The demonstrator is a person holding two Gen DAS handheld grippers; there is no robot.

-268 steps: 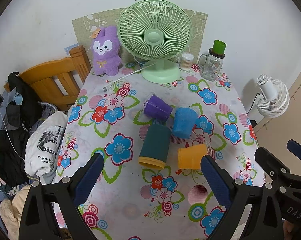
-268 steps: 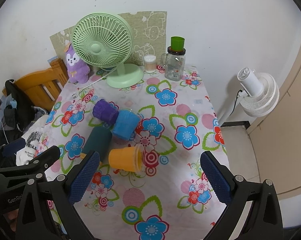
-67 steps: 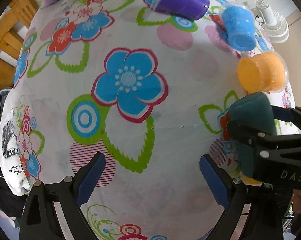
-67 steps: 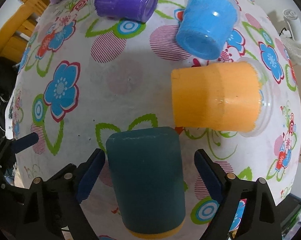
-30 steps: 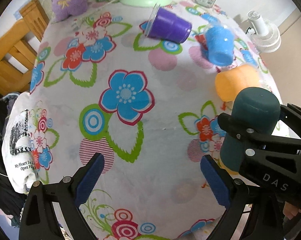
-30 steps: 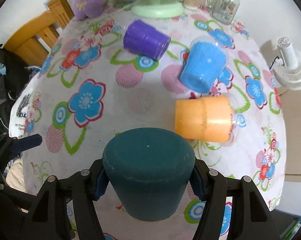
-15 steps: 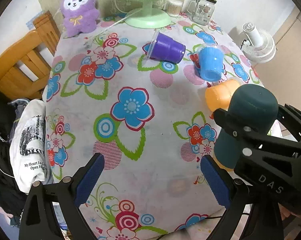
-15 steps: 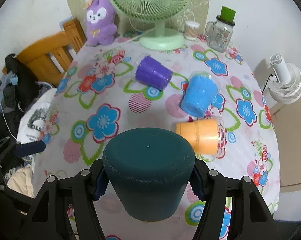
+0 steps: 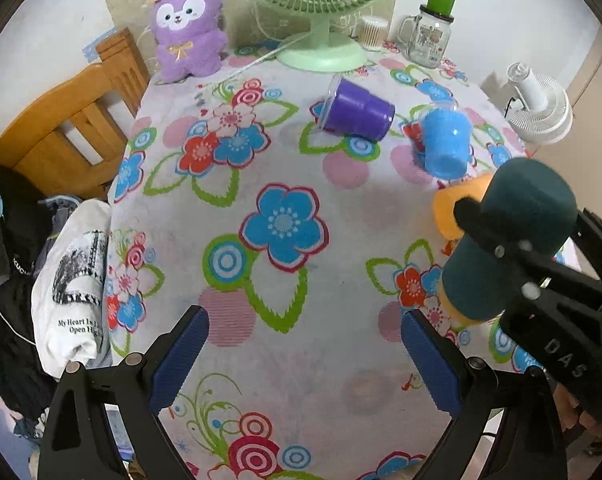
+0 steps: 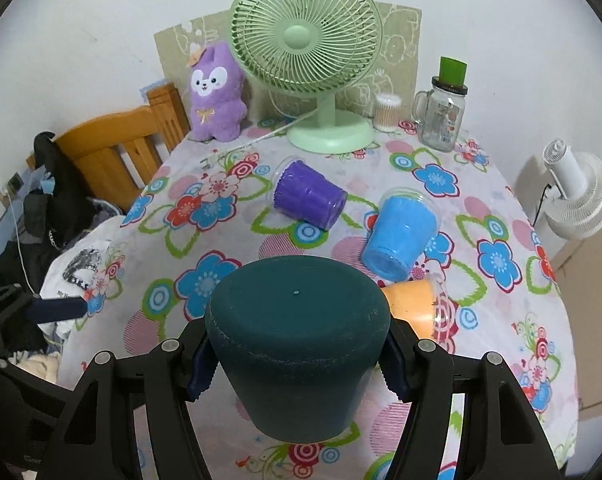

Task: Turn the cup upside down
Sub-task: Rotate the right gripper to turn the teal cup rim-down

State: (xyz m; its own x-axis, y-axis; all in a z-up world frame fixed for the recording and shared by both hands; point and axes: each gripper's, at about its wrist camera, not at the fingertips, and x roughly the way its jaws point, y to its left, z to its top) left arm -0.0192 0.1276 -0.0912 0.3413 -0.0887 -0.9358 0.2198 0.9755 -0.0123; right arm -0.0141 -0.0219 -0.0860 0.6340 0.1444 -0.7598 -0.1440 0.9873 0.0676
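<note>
The right gripper (image 10: 297,364) clamps the dark teal cup (image 10: 297,344) base-up above the floral tablecloth (image 10: 237,248), likely so its rim can be set down flat. The left gripper (image 9: 305,354) hangs spread and empty. Farther back, orange (image 10: 415,312), blue (image 10: 401,240) and purple (image 10: 309,198) cups lie sideways.

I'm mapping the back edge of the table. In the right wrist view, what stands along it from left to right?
Purple plush toy → green desk fan → small jar of cotton swabs → glass mug jar with a green lid.
</note>
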